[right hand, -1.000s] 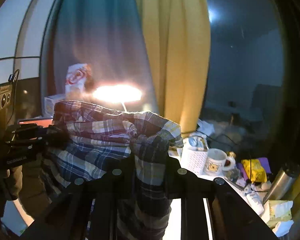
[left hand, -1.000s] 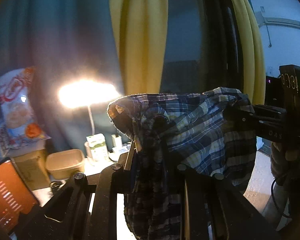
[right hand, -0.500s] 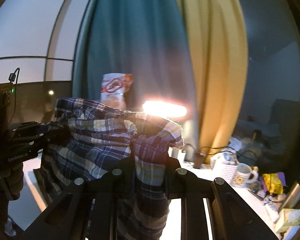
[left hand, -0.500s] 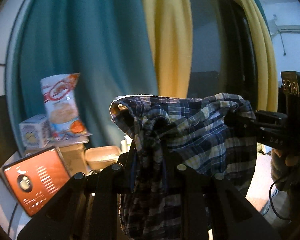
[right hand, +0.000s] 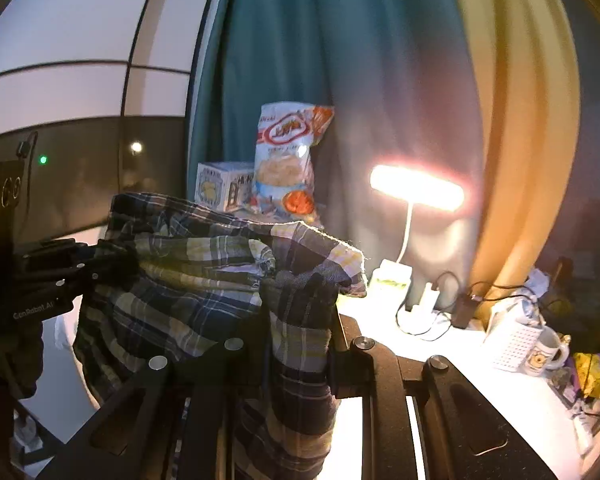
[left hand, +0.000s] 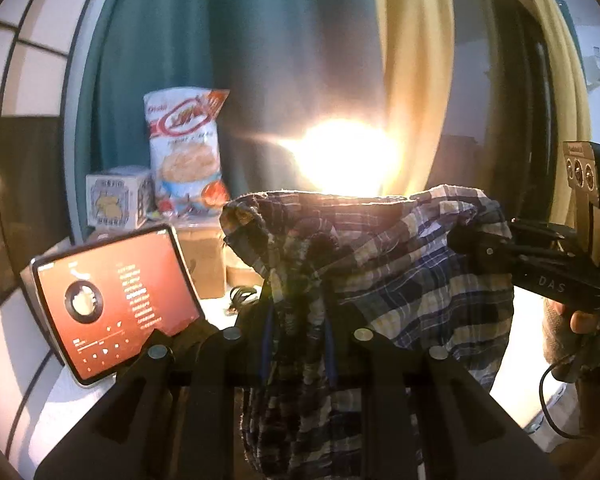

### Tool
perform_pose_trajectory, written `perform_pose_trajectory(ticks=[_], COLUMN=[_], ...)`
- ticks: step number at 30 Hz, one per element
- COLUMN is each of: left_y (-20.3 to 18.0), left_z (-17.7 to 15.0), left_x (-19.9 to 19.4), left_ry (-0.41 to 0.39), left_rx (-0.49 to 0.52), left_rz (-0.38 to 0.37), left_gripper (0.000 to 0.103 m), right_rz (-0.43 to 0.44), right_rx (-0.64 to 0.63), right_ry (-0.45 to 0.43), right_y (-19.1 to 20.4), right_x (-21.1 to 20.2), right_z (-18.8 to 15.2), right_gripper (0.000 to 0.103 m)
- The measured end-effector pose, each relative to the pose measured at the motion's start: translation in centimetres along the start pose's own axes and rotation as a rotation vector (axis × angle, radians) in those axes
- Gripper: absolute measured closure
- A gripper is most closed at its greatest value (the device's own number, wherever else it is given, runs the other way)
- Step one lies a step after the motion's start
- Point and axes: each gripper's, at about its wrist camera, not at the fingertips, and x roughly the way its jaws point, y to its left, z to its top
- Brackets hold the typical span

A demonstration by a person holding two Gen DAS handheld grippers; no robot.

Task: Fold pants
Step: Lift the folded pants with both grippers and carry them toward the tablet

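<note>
The plaid pants [left hand: 400, 280] hang in the air, stretched between my two grippers. My left gripper [left hand: 298, 300] is shut on one end of the waistband, and the cloth droops below its fingers. My right gripper [right hand: 298, 300] is shut on the other end of the pants [right hand: 188, 276]. In the left wrist view the right gripper [left hand: 472, 240] clamps the cloth at the right. In the right wrist view the left gripper [right hand: 112, 260] clamps it at the left. The lower legs of the pants are hidden below the frames.
A lit desk lamp [right hand: 416, 192] stands on the white table [right hand: 480, 372]. A snack bag [left hand: 184, 152], a small box [left hand: 116, 196] and an orange-screened tablet [left hand: 112, 300] sit at the left. A mug [right hand: 548, 354], a white basket [right hand: 512, 344] and cables lie at the right. Teal and yellow curtains hang behind.
Both grippers, with the pants held between them, have swung left and tilted. The tablet and snack bag moved toward the middle of the left view, and the lamp reappeared behind the pants.
</note>
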Motion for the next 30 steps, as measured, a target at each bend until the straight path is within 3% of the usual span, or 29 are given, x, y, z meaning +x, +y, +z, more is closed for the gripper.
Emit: perform_pose_trajectory(ticks=[16, 30], left_y=[3.4, 4.9], left_z=[-2.2, -5.0], left_x=[9.3, 16.9], left_ry=[0.151, 0.329], left_rx=[-0.055, -0.087], left_rz=[-0.017, 0.023], left_gripper=[0.084, 0.084], right_rz=[-0.02, 0.018], right_rx=[0.048, 0.146], right_ry=[0.17, 0.313], right_y=[-2.1, -5.3], right_x=[11.2, 20.6], right_z=[-2.2, -6.0], right_gripper=[0.083, 0.083])
